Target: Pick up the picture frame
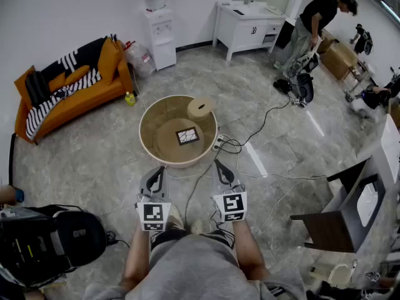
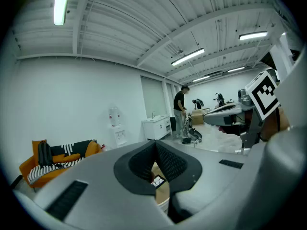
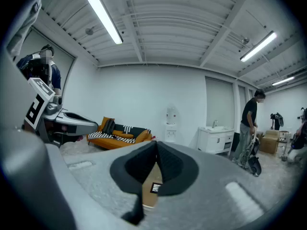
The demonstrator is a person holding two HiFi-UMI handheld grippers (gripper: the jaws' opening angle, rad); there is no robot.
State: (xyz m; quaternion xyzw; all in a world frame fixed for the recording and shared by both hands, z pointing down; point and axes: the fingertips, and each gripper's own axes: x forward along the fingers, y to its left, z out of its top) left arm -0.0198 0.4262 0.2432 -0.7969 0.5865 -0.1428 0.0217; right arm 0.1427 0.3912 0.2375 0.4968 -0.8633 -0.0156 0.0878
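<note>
The picture frame point(image 1: 187, 135) is small, dark-edged, and lies flat in the middle of a round beige table point(image 1: 150, 114) with a raised rim. Both grippers hover short of the table's near edge, side by side above the floor. My left gripper point(image 1: 159, 169) and my right gripper point(image 1: 219, 163) point toward the table, jaws closed together with nothing between them. The left gripper view shows the frame point(image 2: 157, 180) below the closed left gripper point(image 2: 155, 145). The right gripper view shows the frame point(image 3: 155, 188) under the closed right gripper point(image 3: 156, 145).
A light round cylinder point(image 1: 200, 107) sits at the table's far right rim. Cables point(image 1: 250, 136) trail over the floor right of the table. An orange sofa point(image 1: 72, 89), a water dispenser point(image 1: 159, 27), a white cabinet point(image 1: 247, 24), a person point(image 1: 319, 17), a black bag point(image 1: 62, 236) and dark furniture point(image 1: 340, 211) surround it.
</note>
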